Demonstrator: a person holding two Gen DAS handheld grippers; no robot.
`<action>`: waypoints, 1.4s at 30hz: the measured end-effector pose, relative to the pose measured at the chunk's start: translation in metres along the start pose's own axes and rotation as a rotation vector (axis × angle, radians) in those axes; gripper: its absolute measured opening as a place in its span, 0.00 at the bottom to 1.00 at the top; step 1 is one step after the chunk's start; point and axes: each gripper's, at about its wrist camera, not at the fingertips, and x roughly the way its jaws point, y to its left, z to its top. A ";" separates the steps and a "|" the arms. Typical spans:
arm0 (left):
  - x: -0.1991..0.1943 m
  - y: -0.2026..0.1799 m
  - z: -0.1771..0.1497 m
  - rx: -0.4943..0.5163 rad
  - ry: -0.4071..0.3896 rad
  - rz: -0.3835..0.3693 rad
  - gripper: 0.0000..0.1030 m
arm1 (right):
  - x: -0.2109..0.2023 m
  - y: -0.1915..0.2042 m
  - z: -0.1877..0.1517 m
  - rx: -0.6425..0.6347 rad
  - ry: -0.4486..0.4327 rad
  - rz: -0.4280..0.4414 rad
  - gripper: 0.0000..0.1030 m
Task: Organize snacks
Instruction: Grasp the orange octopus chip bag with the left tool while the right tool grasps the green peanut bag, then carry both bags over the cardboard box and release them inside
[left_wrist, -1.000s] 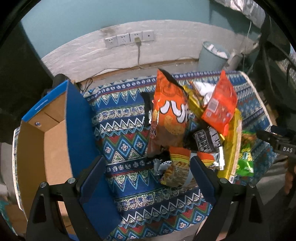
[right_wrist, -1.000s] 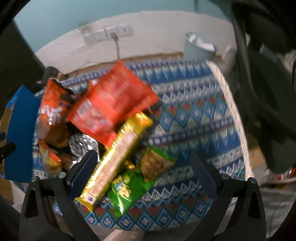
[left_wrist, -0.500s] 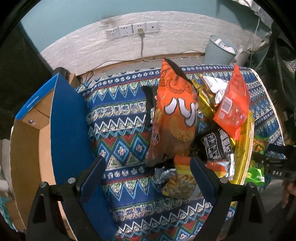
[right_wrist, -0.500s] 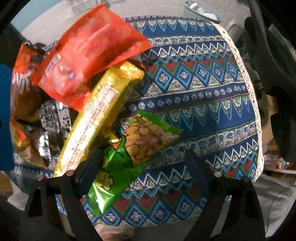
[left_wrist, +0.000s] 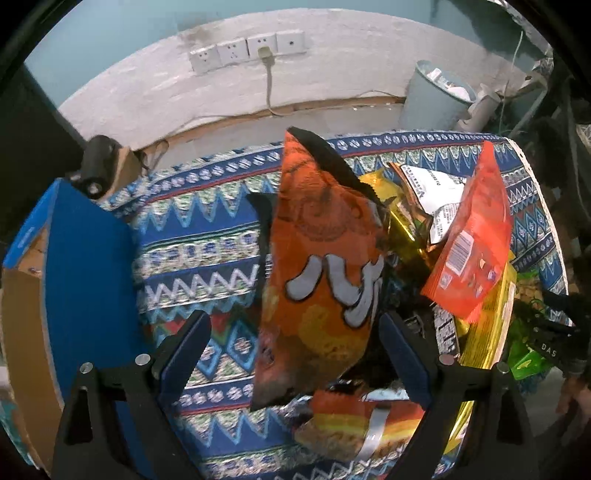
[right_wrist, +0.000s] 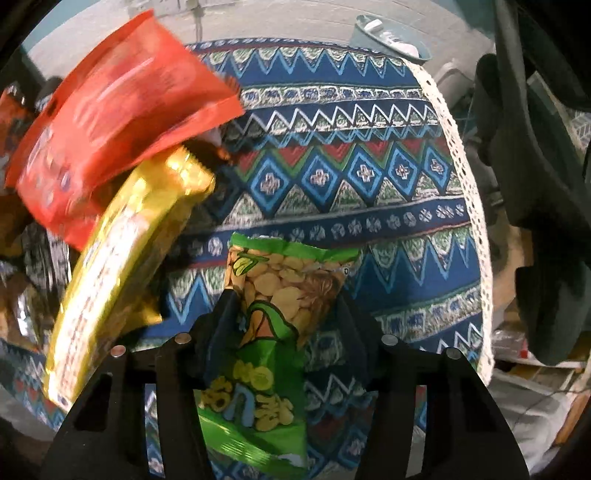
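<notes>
A heap of snack bags lies on a patterned tablecloth (right_wrist: 351, 177). My left gripper (left_wrist: 293, 332) hangs open low over the heap, and a big orange chip bag (left_wrist: 325, 266) reaches between its fingers without being pinched. Its right finger is beside the bag and the left finger stands well clear. My right gripper (right_wrist: 284, 302) points down and its jaws are closing on a green bean bag (right_wrist: 280, 280). Both pads meet the bag's side edges. The left wrist view shows that gripper (left_wrist: 546, 332) at the right edge.
An open blue cardboard box (left_wrist: 81, 277) stands at the table's left end. A red pouch (right_wrist: 110, 122), a long gold pack (right_wrist: 122, 258) and a small orange packet (left_wrist: 354, 417) lie in the heap. The lace-trimmed table edge (right_wrist: 476, 221) is on the right, with a bin (left_wrist: 432, 96) behind.
My left gripper moved right and lower, so the orange chip bag now sits between its fingers. My right gripper sank onto the green bean bag and its jaws narrowed around it.
</notes>
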 end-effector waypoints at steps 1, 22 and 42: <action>0.004 -0.002 0.002 0.003 0.008 0.001 0.91 | -0.002 -0.002 0.001 0.008 -0.001 0.002 0.53; 0.035 0.003 0.005 -0.004 0.060 -0.051 0.50 | 0.016 0.022 -0.007 -0.014 0.056 0.046 0.50; -0.069 0.013 -0.010 0.016 -0.210 0.037 0.50 | -0.104 0.041 0.001 -0.080 -0.209 0.049 0.38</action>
